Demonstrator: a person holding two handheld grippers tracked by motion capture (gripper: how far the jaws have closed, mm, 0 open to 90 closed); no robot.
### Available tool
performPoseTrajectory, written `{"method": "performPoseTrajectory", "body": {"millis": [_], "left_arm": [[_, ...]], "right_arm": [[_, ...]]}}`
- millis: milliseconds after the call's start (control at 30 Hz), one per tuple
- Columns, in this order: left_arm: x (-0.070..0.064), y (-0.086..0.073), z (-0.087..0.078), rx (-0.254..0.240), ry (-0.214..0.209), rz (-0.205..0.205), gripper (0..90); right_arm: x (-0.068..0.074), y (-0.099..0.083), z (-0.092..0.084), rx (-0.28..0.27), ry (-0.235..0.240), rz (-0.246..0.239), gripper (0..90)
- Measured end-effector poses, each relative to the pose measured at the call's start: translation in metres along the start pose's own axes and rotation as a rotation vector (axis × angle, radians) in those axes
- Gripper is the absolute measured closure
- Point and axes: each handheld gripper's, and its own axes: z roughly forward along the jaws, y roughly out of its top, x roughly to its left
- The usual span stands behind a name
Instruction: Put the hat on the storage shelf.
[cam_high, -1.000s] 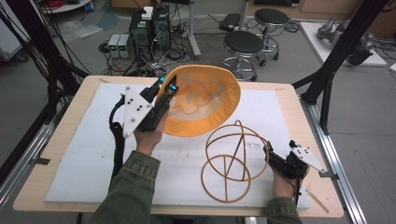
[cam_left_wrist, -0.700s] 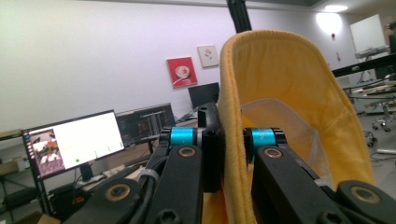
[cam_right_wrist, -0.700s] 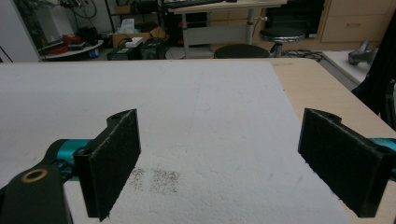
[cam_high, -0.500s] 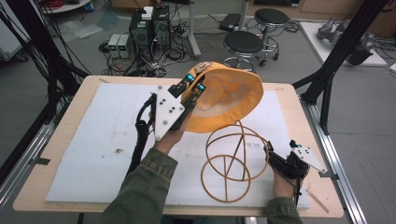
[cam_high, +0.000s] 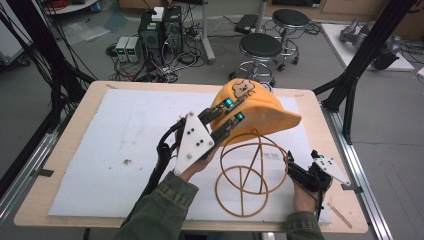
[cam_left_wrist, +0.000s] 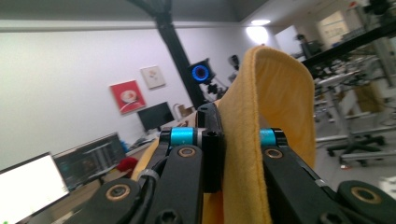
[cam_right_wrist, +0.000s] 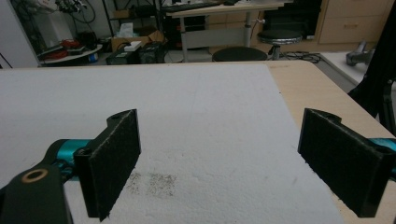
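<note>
While the left tongs (cam_high: 231, 110) clamp the rim of the orange cap (cam_high: 260, 107), the cap hangs lifted just above and behind the wire hat stand (cam_high: 250, 172), which sits on the white foam mat (cam_high: 100, 145) covering the counter (cam_high: 320, 115). The left gripper view confirms the hold: yellow fabric is pinched flat between the closed jaws. The right tongs (cam_high: 300, 172) rest on the mat just right of the stand, jaws wide apart and empty. Judged step: carrying the cap to the stand for mounting. The next move likely calls for centring the cap's hollow over the stand's top loop, lowering it level, then releasing. The light wire stand may tip, so the right tongs could steady it.
</note>
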Motion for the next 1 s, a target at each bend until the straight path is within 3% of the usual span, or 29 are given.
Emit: {"method": "performPoseTrajectory", "body": {"millis": [200, 333, 500, 633, 800, 1000], "left_arm": [[-0.018, 0.005, -0.006, -0.013, -0.134, -0.037, 86.9], [-0.028, 0.005, -0.008, -0.005, -0.24, -0.088, 86.9], [-0.042, -0.005, -0.011, 0.017, -0.361, -0.151, 86.9], [-0.054, -0.017, -0.015, 0.062, -0.458, -0.152, 86.8], [-0.06, -0.028, -0.02, 0.107, -0.506, -0.155, 86.7], [-0.06, -0.038, -0.026, 0.124, -0.558, -0.199, 86.6]], "right_arm": [[0.001, 0.0, 0.0, 0.006, -0.001, -0.006, 11.9], [0.001, 0.0, 0.0, 0.006, -0.003, -0.003, 11.9], [0.001, 0.0, 0.0, 0.008, -0.005, 0.0, 11.9], [0.001, 0.0, 0.0, 0.008, -0.005, 0.0, 11.8], [0.0, 0.0, 0.0, 0.008, -0.007, 0.0, 11.9], [0.0, 0.0, 0.001, 0.01, -0.009, -0.004, 11.9]]}}
